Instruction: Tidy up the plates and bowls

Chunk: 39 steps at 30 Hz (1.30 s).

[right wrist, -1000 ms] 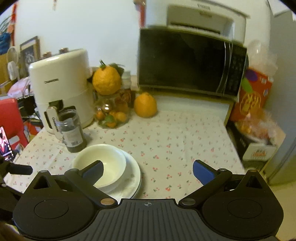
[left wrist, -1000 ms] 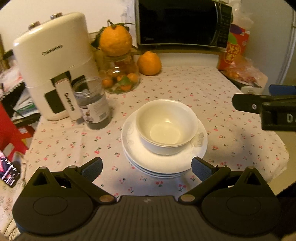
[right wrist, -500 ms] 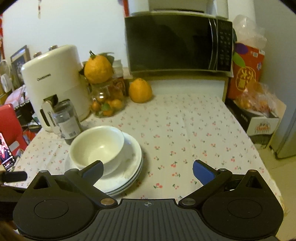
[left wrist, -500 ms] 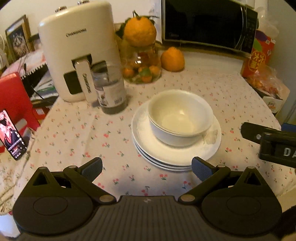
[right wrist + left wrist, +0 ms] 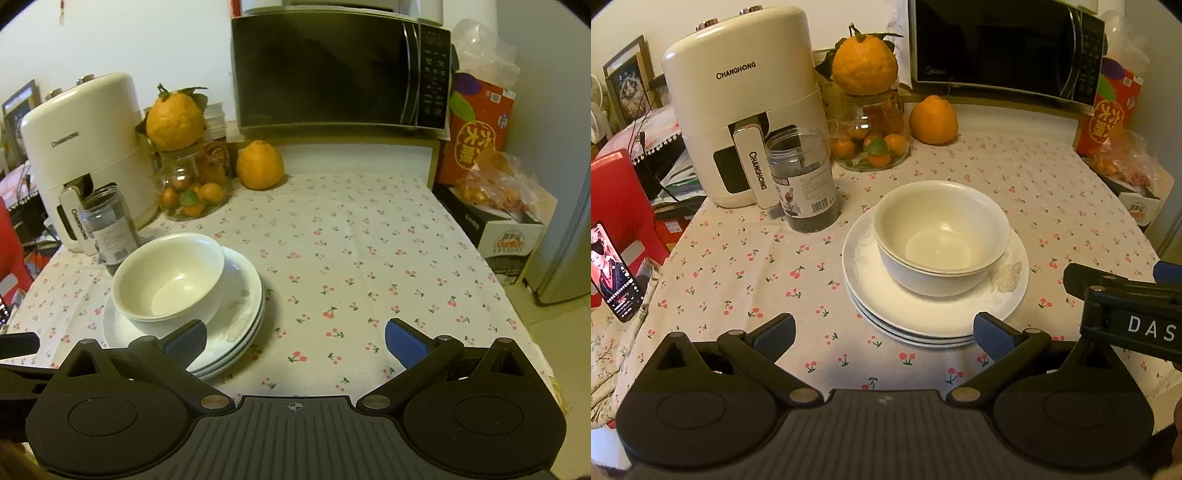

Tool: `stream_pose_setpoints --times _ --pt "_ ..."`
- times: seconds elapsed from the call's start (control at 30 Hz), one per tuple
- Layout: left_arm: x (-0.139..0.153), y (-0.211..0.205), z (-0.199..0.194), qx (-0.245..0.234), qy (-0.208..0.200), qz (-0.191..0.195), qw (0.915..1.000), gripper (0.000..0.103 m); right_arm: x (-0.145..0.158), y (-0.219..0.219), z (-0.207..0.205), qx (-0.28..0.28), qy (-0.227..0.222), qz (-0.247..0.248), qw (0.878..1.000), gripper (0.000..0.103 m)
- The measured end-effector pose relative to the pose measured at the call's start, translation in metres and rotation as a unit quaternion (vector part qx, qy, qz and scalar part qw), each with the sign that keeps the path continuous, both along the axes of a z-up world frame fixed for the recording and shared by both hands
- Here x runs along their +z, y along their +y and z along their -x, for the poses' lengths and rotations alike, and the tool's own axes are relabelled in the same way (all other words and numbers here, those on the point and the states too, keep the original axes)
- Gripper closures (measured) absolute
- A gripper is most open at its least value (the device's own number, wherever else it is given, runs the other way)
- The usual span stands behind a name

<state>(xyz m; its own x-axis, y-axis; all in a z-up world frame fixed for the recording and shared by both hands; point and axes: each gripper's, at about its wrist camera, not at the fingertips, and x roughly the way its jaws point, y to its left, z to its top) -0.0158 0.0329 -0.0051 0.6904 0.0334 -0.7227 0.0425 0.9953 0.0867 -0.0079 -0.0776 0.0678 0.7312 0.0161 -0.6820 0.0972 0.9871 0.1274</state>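
Note:
Two nested white bowls [image 5: 942,236] [image 5: 170,277] sit on a stack of white plates [image 5: 938,317] [image 5: 240,306] on the cherry-print tablecloth [image 5: 738,273] [image 5: 369,258]. My left gripper [image 5: 884,330] hovers open just in front of the stack, nothing between its fingers. My right gripper [image 5: 295,338] is open and empty too, its left fingertip [image 5: 186,339] overlapping the plates' near rim in that view. Part of the right gripper [image 5: 1123,299] shows at the right edge of the left wrist view.
A white air fryer [image 5: 738,122], a dark jar [image 5: 805,181], a glass jar of small oranges [image 5: 875,140], two big oranges [image 5: 934,118] and a microwave [image 5: 340,70] line the back. Boxes and bagged fruit [image 5: 495,192] stand right; a phone [image 5: 613,266] left.
Both grippers have drawn back and risen slightly, so the stack sits farther ahead. The bowls and plates have not moved. Both grippers stay open.

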Motion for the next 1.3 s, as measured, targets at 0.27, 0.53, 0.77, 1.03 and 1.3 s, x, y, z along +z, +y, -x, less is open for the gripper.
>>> stream_pose_setpoints --times 0.27,0.53,0.77,1.03,1.3 --pt "0.001 0.003 -0.001 0.009 -0.007 0.000 0.9999 0.000 -0.002 -0.007 -0.001 -0.013 0.007 -0.009 1.000 0.000" --pt "0.003 0.006 -0.001 0.015 -0.010 0.003 0.9998 0.000 -0.002 -0.008 0.000 -0.016 0.007 -0.002 1.000 0.000" --pt "0.005 0.009 -0.001 0.021 -0.015 0.002 0.9997 0.000 -0.004 -0.006 -0.001 -0.012 0.012 0.004 1.000 0.000" --pt "0.007 0.014 -0.001 0.030 -0.020 0.003 0.9994 0.000 -0.007 -0.005 -0.002 -0.011 0.020 0.005 1.000 0.000" --pt "0.008 0.015 -0.001 0.033 -0.023 0.002 0.9992 0.000 -0.008 -0.006 -0.002 -0.010 0.024 0.004 1.000 0.000"
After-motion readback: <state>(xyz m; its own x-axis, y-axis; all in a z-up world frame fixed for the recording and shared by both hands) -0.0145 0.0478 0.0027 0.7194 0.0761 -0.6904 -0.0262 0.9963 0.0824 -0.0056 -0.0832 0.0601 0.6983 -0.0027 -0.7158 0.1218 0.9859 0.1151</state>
